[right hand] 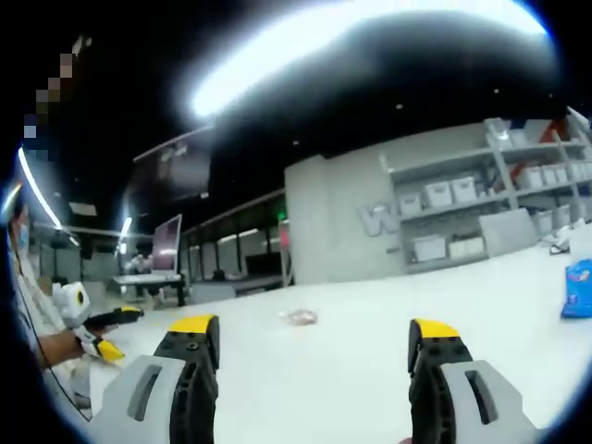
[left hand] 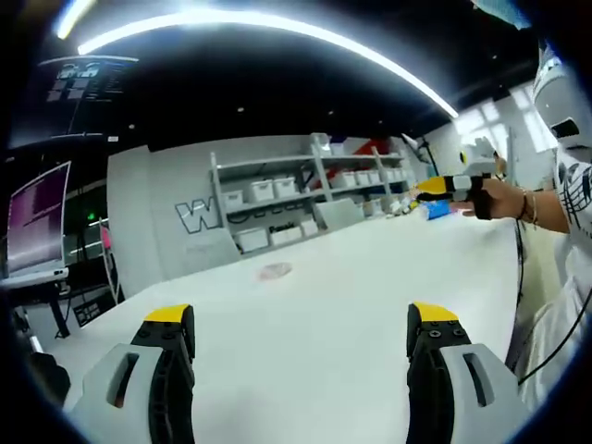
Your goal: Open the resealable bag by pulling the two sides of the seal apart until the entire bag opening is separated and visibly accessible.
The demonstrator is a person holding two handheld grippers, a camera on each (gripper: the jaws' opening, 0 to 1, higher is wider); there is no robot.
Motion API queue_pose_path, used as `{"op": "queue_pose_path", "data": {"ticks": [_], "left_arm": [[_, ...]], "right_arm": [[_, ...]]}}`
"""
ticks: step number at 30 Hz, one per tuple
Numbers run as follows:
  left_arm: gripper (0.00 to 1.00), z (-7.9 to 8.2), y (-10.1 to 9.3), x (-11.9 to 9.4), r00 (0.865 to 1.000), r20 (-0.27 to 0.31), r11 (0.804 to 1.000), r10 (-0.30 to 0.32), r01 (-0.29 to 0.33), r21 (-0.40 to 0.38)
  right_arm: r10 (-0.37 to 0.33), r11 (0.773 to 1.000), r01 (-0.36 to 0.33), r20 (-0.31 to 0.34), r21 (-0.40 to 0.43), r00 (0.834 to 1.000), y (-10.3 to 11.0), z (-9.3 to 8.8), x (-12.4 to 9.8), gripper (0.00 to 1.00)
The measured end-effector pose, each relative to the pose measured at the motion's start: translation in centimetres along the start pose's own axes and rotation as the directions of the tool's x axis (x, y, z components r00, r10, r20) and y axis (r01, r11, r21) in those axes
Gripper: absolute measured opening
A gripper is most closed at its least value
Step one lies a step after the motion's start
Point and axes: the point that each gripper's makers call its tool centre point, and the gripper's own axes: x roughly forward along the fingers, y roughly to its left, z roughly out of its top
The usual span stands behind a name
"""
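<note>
While both pairs of yellow-tipped jaws stand wide apart with nothing between them, the left gripper [left hand: 301,333] and the right gripper [right hand: 314,344] hang above a broad white table [left hand: 333,305], each rising from the six o'clock edge of its own view.

Seen from the left gripper view, the resealable bag [left hand: 275,271] lies flat on the table at about twelve o'clock from the jaws, well apart from them; it is small and pale with a pinkish tint, and whether its seal is closed cannot be told. At two o'clock a person's hand [left hand: 499,197] holds the other gripper, yellow at its tip, with a wristband at the wrist. Just beside that hand a blue packet [left hand: 435,210] rests on the table. Behind the table, at twelve to one o'clock, a shelving unit [left hand: 305,185] carries rows of white bins against a grey wall with large letters. A monitor [left hand: 37,217] glows pinkish at nine o'clock.

From the right gripper view, the same bag [right hand: 301,317] lies at twelve o'clock ahead of the jaws, near the table's far edge. The blue packet [right hand: 577,289] sits at three o'clock. At eight o'clock the person's other hand grips the left tool, its yellow tips showing. The shelving unit stands at two o'clock.
</note>
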Motion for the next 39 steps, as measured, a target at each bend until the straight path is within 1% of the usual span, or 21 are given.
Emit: {"op": "queue_pose_path", "data": {"ticks": [4,10,13,17,21,24,32,36,39], "left_arm": [[0.94,0.1,0.0,0.0,1.000,0.005,1.000,0.006,-0.006,0.008],[0.94,-0.1,-0.3,0.0,1.000,0.000,1.000,-0.011,0.011,0.017],[0.94,0.0,-0.4,0.0,1.000,0.007,1.000,-0.013,0.013,0.007],[0.94,0.2,-0.3,-0.1,1.000,0.019,1.000,-0.013,0.014,-0.012],[0.94,0.2,-0.3,-0.1,1.000,0.020,1.000,-0.015,0.016,-0.014],[0.94,0.1,-0.3,-0.1,1.000,0.018,1.000,-0.016,0.017,-0.012],[0.94,0.0,-0.1,-0.2,1.000,0.020,1.000,-0.012,0.012,-0.021],[0.94,-0.1,-0.2,-0.2,1.000,0.014,1.000,-0.012,0.013,-0.015],[0.94,-0.2,-0.2,-0.1,1.000,0.012,1.000,-0.010,0.010,-0.019]], "right_arm": [[0.003,1.000,-0.003,0.006,-0.006,1.000,0.2,0.2,-0.3,0.85],[-0.005,1.000,0.005,0.010,-0.019,1.000,-0.1,0.4,-0.7,0.84],[-0.019,0.999,0.020,0.011,-0.040,1.000,-0.2,0.4,-1.1,0.84],[-0.021,0.998,0.021,0.011,-0.060,1.000,0.0,0.4,-1.6,0.84],[-0.021,0.997,0.021,0.011,-0.069,1.000,0.1,0.3,-2.1,0.84],[-0.030,0.996,0.030,0.010,-0.081,1.000,-0.3,0.1,-2.5,0.84],[-0.037,0.996,0.037,0.008,-0.082,0.999,-0.8,-0.1,-3.1,0.83],[-0.030,0.996,0.031,0.015,-0.085,0.999,-0.6,0.2,-3.2,0.83],[-0.027,0.996,0.028,0.014,-0.083,1.000,-0.4,0.0,-3.2,0.83]]}}
